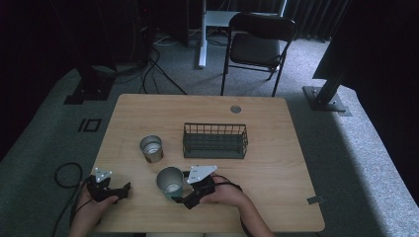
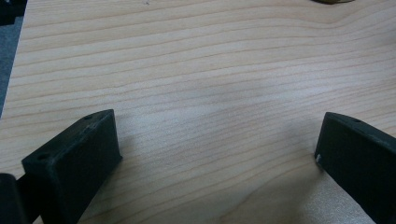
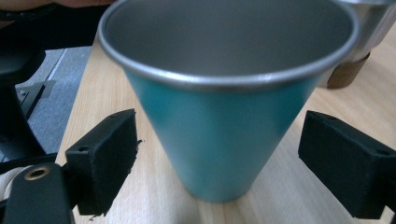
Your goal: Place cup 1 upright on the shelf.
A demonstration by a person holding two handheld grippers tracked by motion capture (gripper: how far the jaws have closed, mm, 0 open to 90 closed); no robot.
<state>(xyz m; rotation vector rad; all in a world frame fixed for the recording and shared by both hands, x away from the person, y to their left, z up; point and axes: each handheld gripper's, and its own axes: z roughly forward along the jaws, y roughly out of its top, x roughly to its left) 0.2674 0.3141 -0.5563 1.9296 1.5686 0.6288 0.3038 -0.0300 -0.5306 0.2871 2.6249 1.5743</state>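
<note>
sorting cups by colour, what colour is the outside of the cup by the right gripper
Teal outside, silver rim; the right gripper view shows it best.

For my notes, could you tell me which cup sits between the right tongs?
The teal cup, nearer the person; the other cup stands farther back, left of the basket.

teal cup rim cropped, second cup mostly cropped

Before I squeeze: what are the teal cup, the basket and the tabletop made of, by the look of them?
Teal cup: looks like metal, with a bare grey rolled rim and dull grey inside; the outside is a smooth teal coat with a soft sheen. Basket: dark thin wire grid, probably coated metal. Tabletop: pale wood grain, matte; solid wood or laminate, I cannot tell which.
</note>
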